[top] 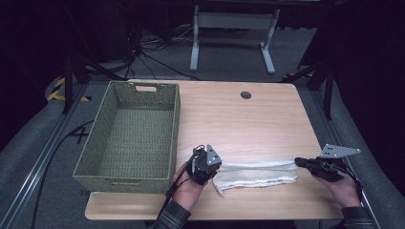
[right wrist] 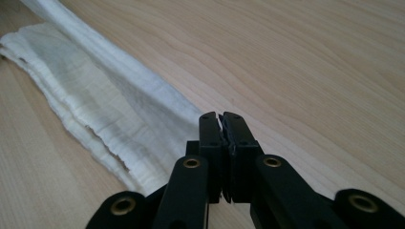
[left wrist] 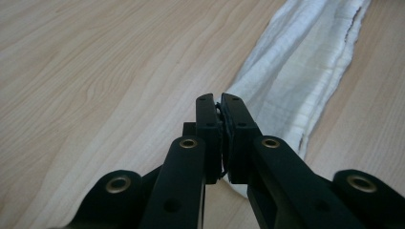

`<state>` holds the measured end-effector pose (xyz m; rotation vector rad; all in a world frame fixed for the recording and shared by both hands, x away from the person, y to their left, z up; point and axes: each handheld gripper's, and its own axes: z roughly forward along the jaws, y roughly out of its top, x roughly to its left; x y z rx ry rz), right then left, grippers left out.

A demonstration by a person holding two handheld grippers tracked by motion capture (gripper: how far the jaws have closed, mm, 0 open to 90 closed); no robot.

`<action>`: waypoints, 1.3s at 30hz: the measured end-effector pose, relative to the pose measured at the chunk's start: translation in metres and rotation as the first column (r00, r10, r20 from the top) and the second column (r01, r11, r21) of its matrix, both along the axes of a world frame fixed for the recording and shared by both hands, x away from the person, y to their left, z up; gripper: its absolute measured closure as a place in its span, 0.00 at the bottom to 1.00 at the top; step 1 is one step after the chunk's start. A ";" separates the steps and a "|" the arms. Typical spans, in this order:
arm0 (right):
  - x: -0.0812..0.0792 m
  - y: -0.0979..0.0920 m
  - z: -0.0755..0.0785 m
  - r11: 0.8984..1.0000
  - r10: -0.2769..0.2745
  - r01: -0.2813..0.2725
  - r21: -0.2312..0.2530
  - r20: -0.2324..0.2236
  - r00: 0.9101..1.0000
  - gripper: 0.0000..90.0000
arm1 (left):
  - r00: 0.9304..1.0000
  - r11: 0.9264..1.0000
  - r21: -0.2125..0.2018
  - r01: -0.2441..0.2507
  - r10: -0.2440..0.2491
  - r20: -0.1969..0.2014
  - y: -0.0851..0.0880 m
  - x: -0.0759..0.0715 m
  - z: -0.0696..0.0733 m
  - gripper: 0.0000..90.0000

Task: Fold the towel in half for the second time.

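Note:
A white cloth (top: 258, 174), folded into a long narrow strip, lies along the front of the wooden table (top: 239, 119). My left gripper (top: 219, 167) is at the strip's left end, and in the left gripper view the left gripper (left wrist: 218, 100) has its jaws pressed together on the edge of the cloth (left wrist: 296, 71). At the strip's right end is my right gripper (top: 298, 162). In the right gripper view the right gripper (right wrist: 220, 117) is shut with a sliver of the cloth (right wrist: 95, 95) pinched between its tips. The strip runs stretched between the two grippers.
A green woven basket (top: 176, 124) with nothing in it stands on the left half of the table, close to my left hand. A round cable hole (top: 246, 95) sits near the table's far edge. Bare wood lies behind the cloth.

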<state>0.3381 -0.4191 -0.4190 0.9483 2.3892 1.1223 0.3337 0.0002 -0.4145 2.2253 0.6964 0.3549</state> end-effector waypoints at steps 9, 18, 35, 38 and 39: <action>-0.013 0.000 -0.006 1.000 0.014 -0.014 -0.006 -0.028 1.000 0.96 | 0.997 0.999 0.003 0.035 -0.035 -0.071 0.001 -0.016 -0.011 0.96; -0.023 0.001 -0.012 0.999 0.034 -0.034 0.004 -0.070 0.997 0.88 | 0.988 0.996 0.036 0.078 -0.072 -0.138 0.000 -0.022 -0.024 0.93; -0.022 0.008 -0.013 0.998 0.066 -0.066 0.001 -0.099 0.993 0.98 | 0.983 0.991 -0.056 0.119 -0.125 -0.132 -0.004 -0.019 -0.004 0.92; -0.022 0.010 -0.019 0.997 0.074 -0.078 -0.025 -0.128 0.989 0.99 | 0.973 0.990 -0.010 0.144 -0.143 -0.183 -0.011 -0.016 -0.019 0.97; -0.022 0.011 -0.022 0.995 0.077 -0.084 -0.045 -0.139 0.987 0.99 | 0.968 0.989 0.004 0.147 -0.143 -0.206 -0.012 -0.015 -0.025 0.97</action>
